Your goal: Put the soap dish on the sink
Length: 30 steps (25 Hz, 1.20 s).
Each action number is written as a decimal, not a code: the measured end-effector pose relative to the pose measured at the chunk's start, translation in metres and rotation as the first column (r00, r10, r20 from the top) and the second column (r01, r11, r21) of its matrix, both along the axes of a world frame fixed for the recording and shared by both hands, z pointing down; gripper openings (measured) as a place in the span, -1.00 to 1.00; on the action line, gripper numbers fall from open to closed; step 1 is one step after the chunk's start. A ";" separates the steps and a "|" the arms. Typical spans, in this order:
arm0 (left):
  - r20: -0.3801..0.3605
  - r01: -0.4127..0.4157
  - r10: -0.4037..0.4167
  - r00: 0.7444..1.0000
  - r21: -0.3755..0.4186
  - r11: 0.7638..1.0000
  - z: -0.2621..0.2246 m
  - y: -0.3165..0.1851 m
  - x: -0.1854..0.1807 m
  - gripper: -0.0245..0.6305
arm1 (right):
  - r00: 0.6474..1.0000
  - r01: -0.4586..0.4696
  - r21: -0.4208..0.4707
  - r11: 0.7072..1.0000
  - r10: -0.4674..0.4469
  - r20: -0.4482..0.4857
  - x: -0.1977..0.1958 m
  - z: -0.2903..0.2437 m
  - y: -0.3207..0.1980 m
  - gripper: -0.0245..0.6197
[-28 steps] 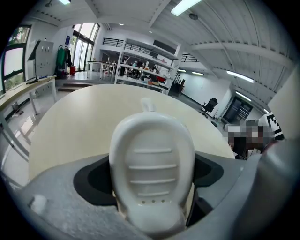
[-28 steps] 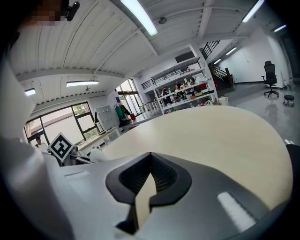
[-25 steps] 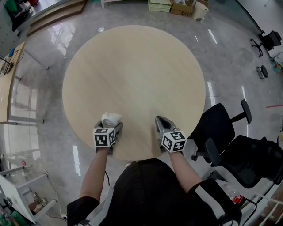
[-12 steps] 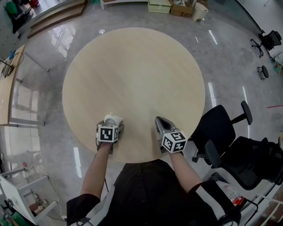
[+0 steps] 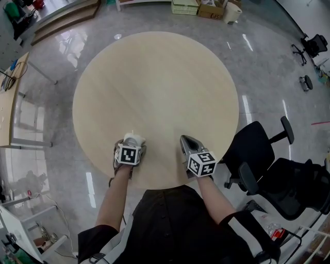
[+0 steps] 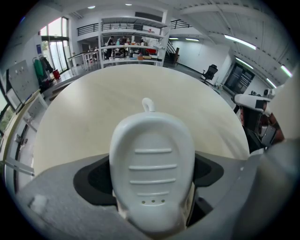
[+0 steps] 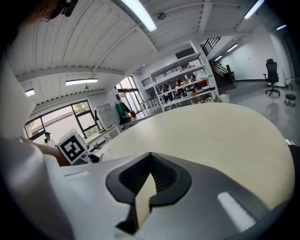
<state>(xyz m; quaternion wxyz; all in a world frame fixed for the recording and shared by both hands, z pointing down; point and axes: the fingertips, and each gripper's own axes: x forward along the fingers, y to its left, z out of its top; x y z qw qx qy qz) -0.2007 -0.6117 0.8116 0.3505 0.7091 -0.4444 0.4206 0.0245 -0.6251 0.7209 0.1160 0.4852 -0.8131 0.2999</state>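
The white soap dish is ribbed, with small drain holes and a little hook at its far end. My left gripper is shut on it near the front edge of the round wooden table. In the left gripper view the soap dish fills the middle and stands between the jaws of the left gripper. My right gripper rests over the table's front right, shut with nothing in it; in the right gripper view the right gripper has its jaws pressed together. No sink is in view.
Two black office chairs stand to the right of the table. Cardboard boxes sit on the floor beyond the far edge. A desk edge runs along the left, and a shiny grey floor surrounds the table.
My left gripper has shifted slightly right and forward with the soap dish, its marker cube turning to cover more of the dish. The right gripper has stayed put.
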 end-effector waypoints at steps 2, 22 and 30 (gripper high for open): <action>0.027 -0.023 0.023 0.999 0.006 1.000 0.000 0.001 -0.003 0.53 | 1.000 -0.001 0.003 1.000 0.001 -0.003 0.000 -0.002 0.000 -0.90; -0.267 0.155 -0.049 0.962 0.391 0.907 -0.110 -0.022 -0.005 0.53 | 1.000 -0.024 0.171 0.985 0.022 0.016 0.009 -0.064 0.003 -0.90; -0.354 0.272 -0.059 0.933 0.589 0.761 -0.184 0.007 -0.030 -0.02 | 0.999 -0.002 0.293 0.956 -0.012 0.048 -0.006 -0.116 0.036 -0.90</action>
